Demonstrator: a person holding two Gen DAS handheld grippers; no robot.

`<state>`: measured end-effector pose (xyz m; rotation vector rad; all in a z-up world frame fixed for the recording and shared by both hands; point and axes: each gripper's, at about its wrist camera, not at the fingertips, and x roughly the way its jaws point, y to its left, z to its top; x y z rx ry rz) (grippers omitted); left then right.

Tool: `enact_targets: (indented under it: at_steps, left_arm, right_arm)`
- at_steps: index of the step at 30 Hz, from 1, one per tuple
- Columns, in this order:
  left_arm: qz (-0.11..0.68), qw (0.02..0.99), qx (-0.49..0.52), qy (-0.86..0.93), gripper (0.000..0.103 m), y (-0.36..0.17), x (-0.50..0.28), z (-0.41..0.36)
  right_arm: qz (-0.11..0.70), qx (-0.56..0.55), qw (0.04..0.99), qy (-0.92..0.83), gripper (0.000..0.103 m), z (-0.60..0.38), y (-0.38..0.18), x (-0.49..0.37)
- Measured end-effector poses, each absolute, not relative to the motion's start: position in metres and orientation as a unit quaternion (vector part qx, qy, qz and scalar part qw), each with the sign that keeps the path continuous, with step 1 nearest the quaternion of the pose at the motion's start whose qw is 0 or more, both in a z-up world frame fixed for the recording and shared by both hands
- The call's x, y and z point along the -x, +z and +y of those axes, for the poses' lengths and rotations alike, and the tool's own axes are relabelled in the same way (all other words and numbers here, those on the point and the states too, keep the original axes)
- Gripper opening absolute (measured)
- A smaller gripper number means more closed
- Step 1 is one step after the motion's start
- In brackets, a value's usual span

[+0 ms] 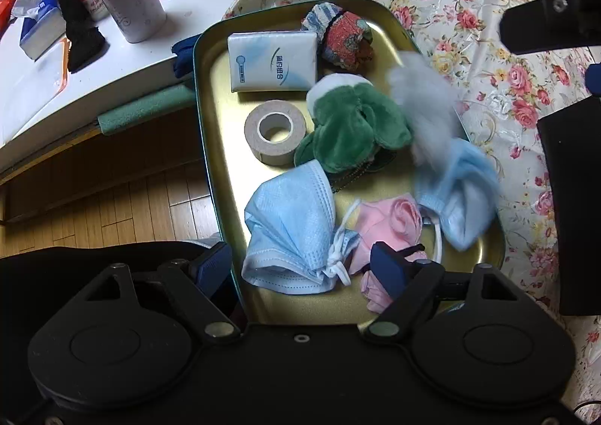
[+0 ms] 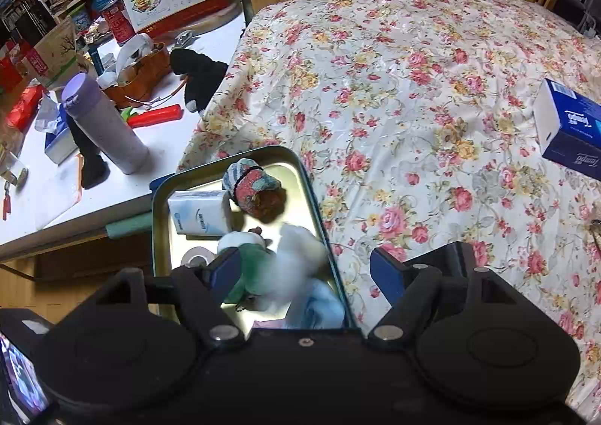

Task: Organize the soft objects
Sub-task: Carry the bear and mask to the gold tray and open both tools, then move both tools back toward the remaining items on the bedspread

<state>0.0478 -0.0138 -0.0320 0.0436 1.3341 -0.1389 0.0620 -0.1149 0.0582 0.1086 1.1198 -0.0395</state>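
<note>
A metal tray point(image 1: 221, 169) with a green rim lies on the flowered bedspread. In it lie a tissue pack point(image 1: 272, 60), a tape roll point(image 1: 275, 132), a green plush toy point(image 1: 353, 124), a rolled patterned sock point(image 1: 343, 36), two blue face masks point(image 1: 289, 229) point(image 1: 462, 195), a pink cloth point(image 1: 390, 226) and a blurred white fluffy ball point(image 1: 424, 102). My left gripper point(image 1: 300, 267) is open just above the near blue mask and pink cloth. My right gripper point(image 2: 304, 271) is open and empty above the tray point(image 2: 159, 222), over the white ball point(image 2: 300, 259).
A white table point(image 2: 112, 192) to the left holds a lilac bottle point(image 2: 105, 124), a red tool point(image 2: 157, 116), black socks point(image 2: 199, 75), a calendar and clutter. A blue tissue box point(image 2: 571, 128) lies on the bedspread point(image 2: 413, 105) at right. Wooden floor point(image 1: 112, 207) lies below the tray's left edge.
</note>
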Motion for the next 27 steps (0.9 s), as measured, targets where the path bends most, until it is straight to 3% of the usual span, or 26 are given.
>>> enact_targets:
  at_steps: [27]
  left_arm:
    - [0.593,0.8,-0.043,-0.081,0.077,0.013,-0.001,-0.033]
  right_arm:
    - [0.523,-0.054,0.845,-0.094,0.075,-0.172,0.089,0.022]
